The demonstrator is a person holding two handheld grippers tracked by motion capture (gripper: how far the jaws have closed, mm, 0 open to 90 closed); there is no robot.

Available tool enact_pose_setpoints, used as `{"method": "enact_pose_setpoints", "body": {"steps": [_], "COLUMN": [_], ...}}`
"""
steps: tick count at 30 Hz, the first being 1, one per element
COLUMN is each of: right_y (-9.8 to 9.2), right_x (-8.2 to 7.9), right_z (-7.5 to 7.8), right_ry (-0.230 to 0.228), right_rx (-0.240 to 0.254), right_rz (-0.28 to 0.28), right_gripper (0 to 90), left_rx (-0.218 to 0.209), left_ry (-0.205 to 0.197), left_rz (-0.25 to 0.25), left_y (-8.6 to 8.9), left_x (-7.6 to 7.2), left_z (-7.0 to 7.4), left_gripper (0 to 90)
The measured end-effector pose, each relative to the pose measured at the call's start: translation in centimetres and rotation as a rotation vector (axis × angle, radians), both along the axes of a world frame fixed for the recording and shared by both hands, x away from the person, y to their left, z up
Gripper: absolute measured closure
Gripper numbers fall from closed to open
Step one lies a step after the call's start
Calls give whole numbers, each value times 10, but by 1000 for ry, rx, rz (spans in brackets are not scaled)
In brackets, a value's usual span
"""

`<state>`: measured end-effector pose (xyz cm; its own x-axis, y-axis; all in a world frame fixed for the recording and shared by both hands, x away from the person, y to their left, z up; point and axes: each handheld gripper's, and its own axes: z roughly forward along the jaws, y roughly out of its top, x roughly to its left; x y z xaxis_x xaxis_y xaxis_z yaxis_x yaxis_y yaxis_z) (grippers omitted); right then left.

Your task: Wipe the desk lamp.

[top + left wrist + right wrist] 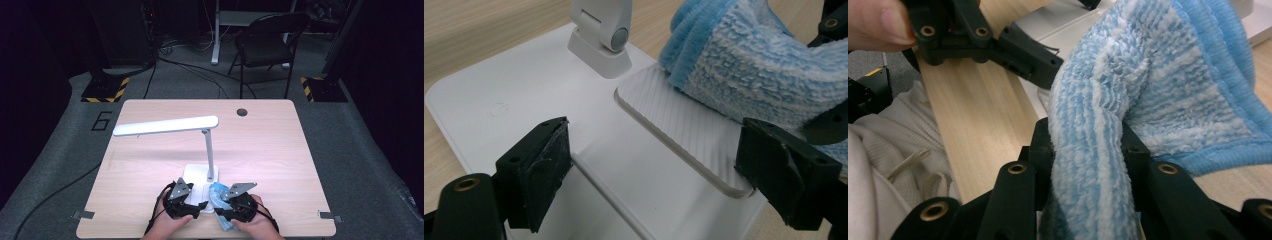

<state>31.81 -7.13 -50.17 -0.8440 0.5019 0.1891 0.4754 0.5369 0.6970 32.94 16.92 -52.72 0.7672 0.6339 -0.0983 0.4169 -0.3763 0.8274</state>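
A white desk lamp stands on the table, its flat base (196, 176) near the front edge and its long head (165, 125) stretched to the left. My left gripper (189, 204) is open, its jaws set wide on either side of the base's near corner (499, 110). In the left gripper view a ribbed white panel (684, 125) lies on the base. A blue and white cloth (754, 65) rests on that panel. My right gripper (1087, 145) is shut on the cloth (1158, 85), which bunches up between the jaws and drapes onto the base.
The wooden table (270, 145) has a round cable hole (242, 112) at the back. The lamp's upright post (209, 152) rises just behind both grippers. A black chair (265, 42) and floor cables lie beyond the table. A pale sleeve (893, 150) is close to the right gripper.
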Motion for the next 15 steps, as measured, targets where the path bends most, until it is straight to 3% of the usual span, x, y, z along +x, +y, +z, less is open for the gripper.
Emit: {"method": "enact_pose_setpoints", "body": {"steps": [7,12,15], "right_y": [0,1,2], "right_x": [-2,-1,0], "right_z": [-1,-1,-1], "right_ry": [7,-18,-1], "right_rx": [4,-7,0], "right_rz": [-10,2,-11], "right_gripper": [685,689,690], "left_rx": [5,9,7], "left_ry": [5,-1,-3], "left_rz": [-7,-11,-7], "left_y": [0,1,0], "left_x": [0,0,0], "left_z": [0,1,0], "left_gripper": [144,144,144]}}
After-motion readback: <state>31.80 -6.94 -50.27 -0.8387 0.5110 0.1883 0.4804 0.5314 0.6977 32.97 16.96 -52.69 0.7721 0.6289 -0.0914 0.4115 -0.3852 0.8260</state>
